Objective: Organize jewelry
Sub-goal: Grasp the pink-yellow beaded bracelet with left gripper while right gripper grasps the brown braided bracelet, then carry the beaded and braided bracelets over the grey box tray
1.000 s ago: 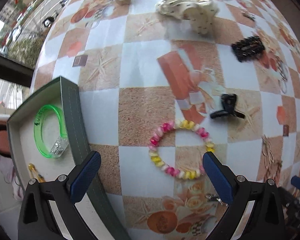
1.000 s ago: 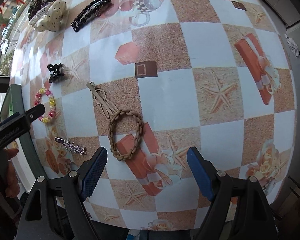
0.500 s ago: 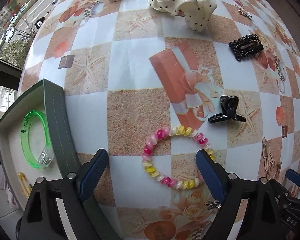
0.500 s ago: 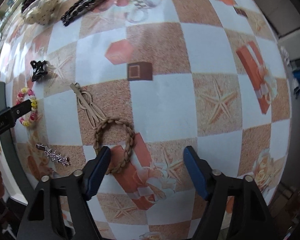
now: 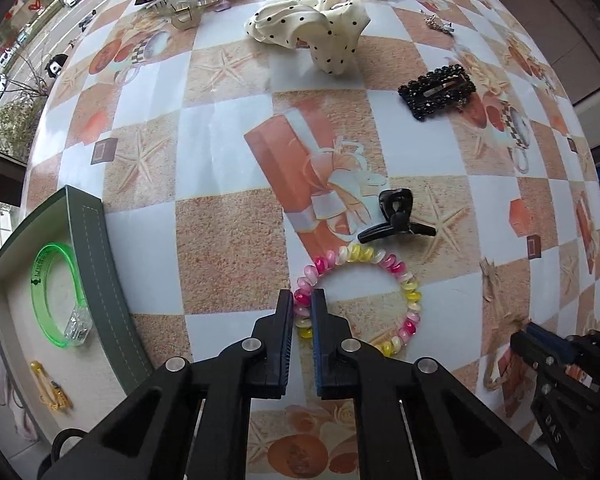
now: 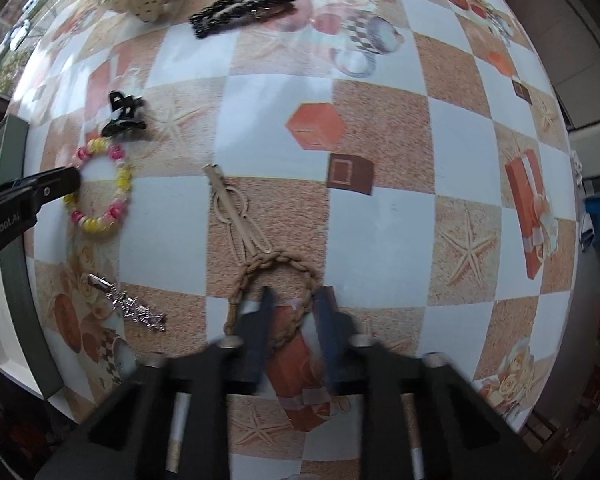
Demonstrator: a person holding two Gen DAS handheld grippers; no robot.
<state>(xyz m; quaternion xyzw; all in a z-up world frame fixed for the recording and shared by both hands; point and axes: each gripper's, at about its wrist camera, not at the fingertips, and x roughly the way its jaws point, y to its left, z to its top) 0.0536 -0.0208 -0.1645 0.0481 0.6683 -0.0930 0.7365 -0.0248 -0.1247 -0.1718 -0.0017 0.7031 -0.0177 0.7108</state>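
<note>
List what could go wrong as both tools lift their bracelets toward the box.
The left tool pinches only a short arc of the beaded bracelet; it may slip or drag the black claw clip beside it. The right tool brackets one strand of the braided bracelet, which overlaps the beige hair clip and may snag it.

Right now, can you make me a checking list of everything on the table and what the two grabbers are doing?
Surface: checkered tablecloth printed with starfish and gifts.
Job's things: pink-yellow bead bracelet; braided tan bracelet; green box holding a green bangle.
Clutter: black claw clip, black beaded clip, polka-dot scrunchie, silver clip.
Grippers: left gripper fingers shut on the bead bracelet; right gripper fingers straddle the braided bracelet, blurred.
Cables: nothing seen.
Surroundings: street with cars outside.
</note>
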